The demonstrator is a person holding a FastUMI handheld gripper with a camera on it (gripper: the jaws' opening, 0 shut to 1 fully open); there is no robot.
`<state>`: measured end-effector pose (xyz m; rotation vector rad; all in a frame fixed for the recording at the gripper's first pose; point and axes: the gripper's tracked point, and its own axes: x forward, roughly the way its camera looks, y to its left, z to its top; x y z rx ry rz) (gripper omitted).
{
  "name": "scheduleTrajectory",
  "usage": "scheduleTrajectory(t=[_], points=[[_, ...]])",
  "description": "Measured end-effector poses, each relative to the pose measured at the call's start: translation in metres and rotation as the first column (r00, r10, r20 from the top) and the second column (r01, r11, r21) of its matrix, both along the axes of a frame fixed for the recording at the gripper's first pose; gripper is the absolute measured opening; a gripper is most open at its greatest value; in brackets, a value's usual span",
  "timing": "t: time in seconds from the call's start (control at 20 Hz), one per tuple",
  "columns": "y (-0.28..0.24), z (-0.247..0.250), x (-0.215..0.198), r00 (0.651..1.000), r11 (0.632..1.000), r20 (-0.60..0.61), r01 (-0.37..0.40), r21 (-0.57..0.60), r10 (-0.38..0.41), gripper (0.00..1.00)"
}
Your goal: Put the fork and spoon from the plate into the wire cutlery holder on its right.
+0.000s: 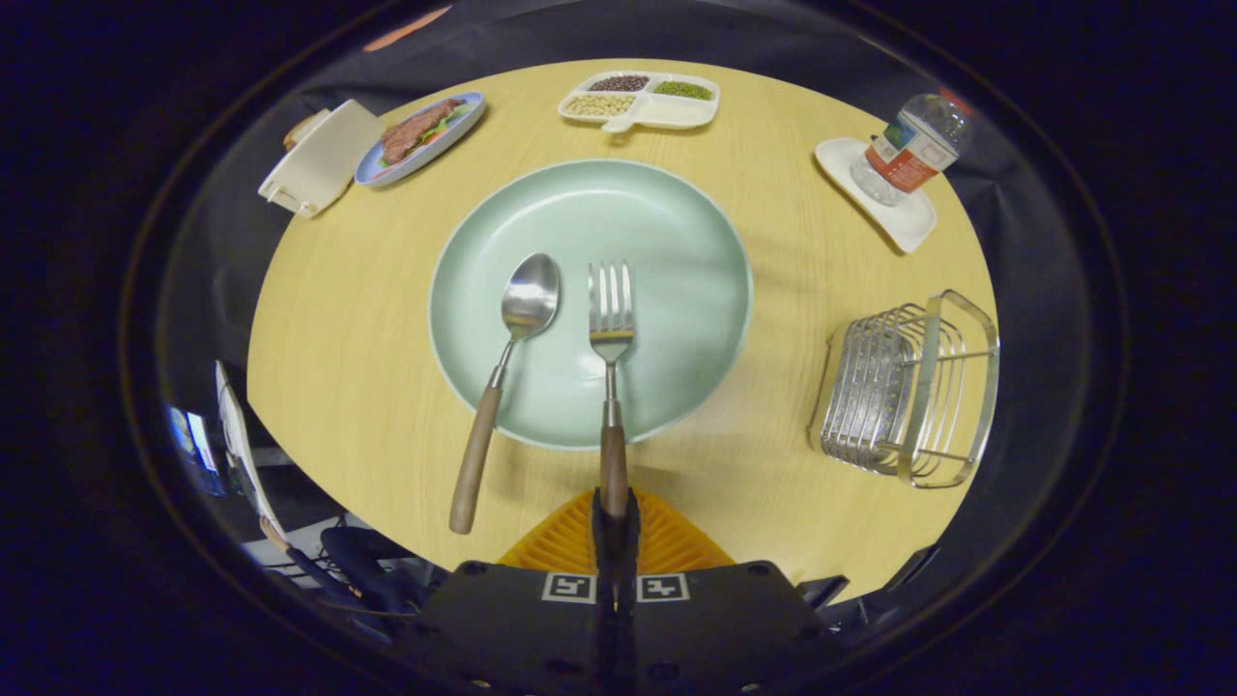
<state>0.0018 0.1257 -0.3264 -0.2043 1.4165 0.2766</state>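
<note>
A pale green plate [676, 222] sits in the middle of the round wooden table [338, 319]. The fork [611, 329], with a wooden handle, has its tines over the plate and its handle running straight back between my fingers. My gripper [616, 517] is shut on the end of that handle. Just left of the fork lies the spoon [527, 300], bowl on the plate, its wooden handle slanting off the rim onto the table. The wire cutlery holder [908, 387] stands to the plate's right, beyond and right of my fingers, with nothing in it.
Past the holder, a water bottle [913, 145] stands on a white dish [904, 217]. A divided tray of beans [640, 99] lies beyond the plate. Far left are a plate with meat [417, 135] and a white box [319, 159]. The table's edge runs close under my fingers.
</note>
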Motion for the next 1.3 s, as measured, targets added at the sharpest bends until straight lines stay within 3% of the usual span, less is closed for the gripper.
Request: scheduleTrajectory(t=[0.3, 0.55, 0.8, 1.15, 1.25, 1.3], points=[[-0.034, 0.069, 0.005, 0.998, 0.998, 0.059, 0.015, 0.055, -0.019, 0.00], [-0.094, 0.107, 0.007, 0.988, 0.986, 0.037, 0.145, 0.085, -0.149, 0.00], [-0.141, 0.097, -0.008, 0.969, 0.969, -0.058, 0.243, 0.047, -0.240, 0.00], [-0.152, 0.078, -0.007, 0.939, 0.948, -0.145, 0.317, 0.025, -0.311, 0.01], [-0.153, 0.077, 0.001, 0.934, 0.942, -0.132, 0.336, 0.014, -0.331, 0.11], [-0.152, 0.078, 0.004, 0.935, 0.942, -0.124, 0.337, 0.016, -0.332, 0.10]])
